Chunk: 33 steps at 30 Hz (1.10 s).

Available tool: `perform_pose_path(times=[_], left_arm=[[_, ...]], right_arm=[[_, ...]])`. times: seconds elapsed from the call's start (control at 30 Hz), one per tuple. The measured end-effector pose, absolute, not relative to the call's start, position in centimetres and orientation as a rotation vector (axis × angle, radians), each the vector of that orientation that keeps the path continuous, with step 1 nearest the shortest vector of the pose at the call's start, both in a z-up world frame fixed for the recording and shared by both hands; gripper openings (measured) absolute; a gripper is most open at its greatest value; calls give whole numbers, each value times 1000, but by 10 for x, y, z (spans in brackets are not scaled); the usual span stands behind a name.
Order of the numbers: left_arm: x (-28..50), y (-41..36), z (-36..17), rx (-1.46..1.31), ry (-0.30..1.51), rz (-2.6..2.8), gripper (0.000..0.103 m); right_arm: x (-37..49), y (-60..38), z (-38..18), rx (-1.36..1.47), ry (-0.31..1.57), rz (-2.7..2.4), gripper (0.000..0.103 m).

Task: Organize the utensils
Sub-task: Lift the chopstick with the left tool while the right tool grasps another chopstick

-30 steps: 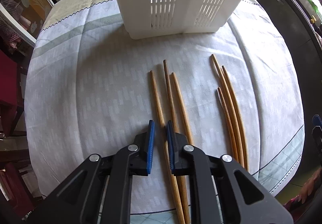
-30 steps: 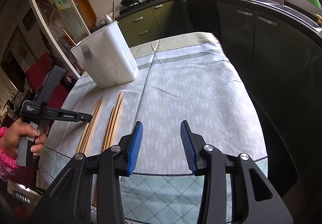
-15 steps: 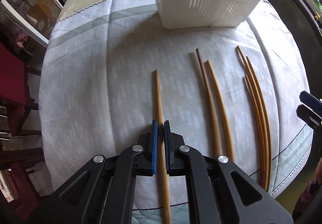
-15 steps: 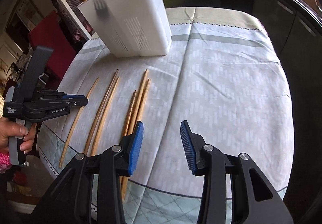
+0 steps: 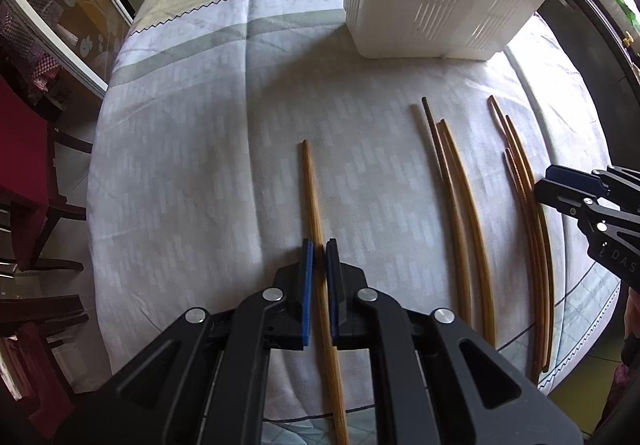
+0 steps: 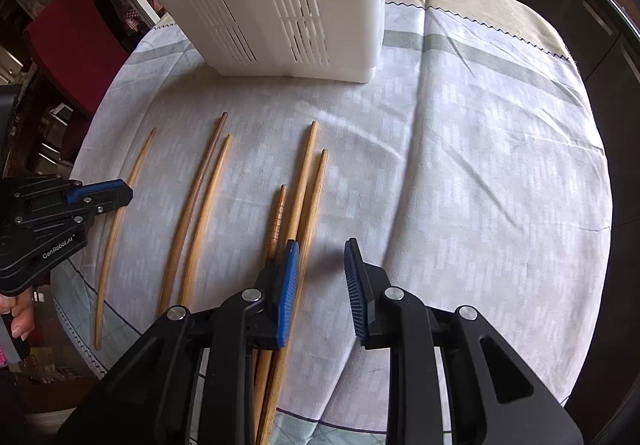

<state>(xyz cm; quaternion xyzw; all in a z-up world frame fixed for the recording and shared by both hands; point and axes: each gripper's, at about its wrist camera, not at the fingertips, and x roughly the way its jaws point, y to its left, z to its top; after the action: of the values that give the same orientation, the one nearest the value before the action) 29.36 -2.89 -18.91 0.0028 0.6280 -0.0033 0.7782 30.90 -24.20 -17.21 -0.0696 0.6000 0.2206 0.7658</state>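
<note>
My left gripper (image 5: pixel 319 245) is shut on one wooden chopstick (image 5: pixel 313 197), held over the tablecloth apart from the others. It also shows in the right wrist view (image 6: pixel 120 192) with that chopstick (image 6: pixel 132 173). A pair of chopsticks (image 5: pixel 460 197) and three more chopsticks (image 5: pixel 528 205) lie to the right. My right gripper (image 6: pixel 322 249) is open, low over the three rightmost chopsticks (image 6: pixel 304 185), its left finger (image 6: pixel 290 269) on them. A white slotted utensil holder (image 6: pixel 280 5) stands at the back.
The round table has a white and grey cloth (image 5: pixel 200 125). A red chair (image 5: pixel 20 165) stands at its left. Dark kitchen cabinets (image 6: pixel 600 25) run along the right. The table edge is close below both grippers.
My left gripper carried its chopstick further left of the rest. My right gripper came forward and down over the three rightmost chopsticks, still open.
</note>
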Motion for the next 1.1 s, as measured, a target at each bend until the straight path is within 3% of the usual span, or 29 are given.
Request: perform_pose_path(times=[0.27, 1.1], left_arm=[[295, -39, -189, 23, 1375, 20, 7], [312, -46, -187, 29, 1510, 34, 7]], right_arm=[[302, -215, -173, -241, 1318, 455, 12], [343, -189, -187, -235, 1448, 423, 7]])
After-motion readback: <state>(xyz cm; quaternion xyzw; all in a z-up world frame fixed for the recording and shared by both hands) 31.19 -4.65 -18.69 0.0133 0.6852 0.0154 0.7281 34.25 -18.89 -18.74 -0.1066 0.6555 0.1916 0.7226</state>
